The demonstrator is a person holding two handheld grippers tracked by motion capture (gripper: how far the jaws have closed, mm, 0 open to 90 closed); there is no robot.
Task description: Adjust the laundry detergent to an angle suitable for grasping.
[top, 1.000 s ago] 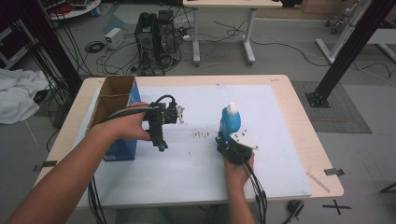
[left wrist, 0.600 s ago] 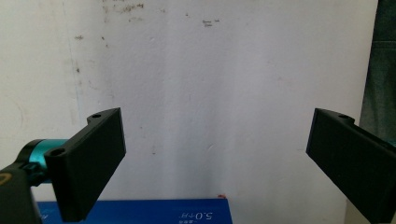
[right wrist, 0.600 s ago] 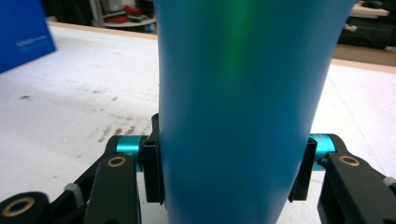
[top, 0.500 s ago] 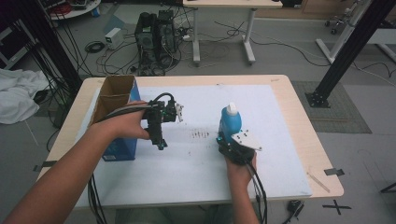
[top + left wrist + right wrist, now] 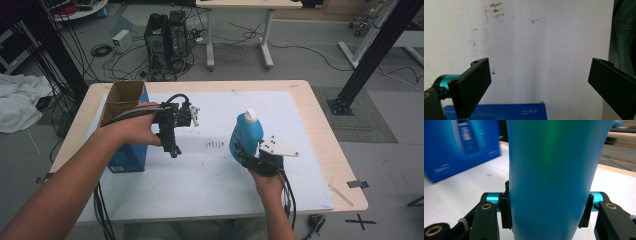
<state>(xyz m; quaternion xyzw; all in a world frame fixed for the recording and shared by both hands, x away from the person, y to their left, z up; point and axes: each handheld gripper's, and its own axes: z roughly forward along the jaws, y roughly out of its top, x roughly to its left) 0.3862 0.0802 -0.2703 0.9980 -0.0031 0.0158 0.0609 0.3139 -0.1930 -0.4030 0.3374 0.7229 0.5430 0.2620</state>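
Bottle (image 5: 247, 134) stood upright on the counter (image 5: 310, 105), pinched low on its body by the right tool (image 5: 246, 154). Left tool (image 5: 173, 148) hung w/ jaws spread wide, empty, just beside the open box (image 5: 125, 100). Step in hand looked like boxing the bottle; next probably a lift across, left tool steadying the box. Count: 1 bottle, 1 box, 2 tools.

Centre of white mat (image 5: 210, 165) open between both hands; blue box (image 5: 125, 125) blocks frame left; blue bottle (image 5: 246, 132) stands centre-right; lower mat bare.
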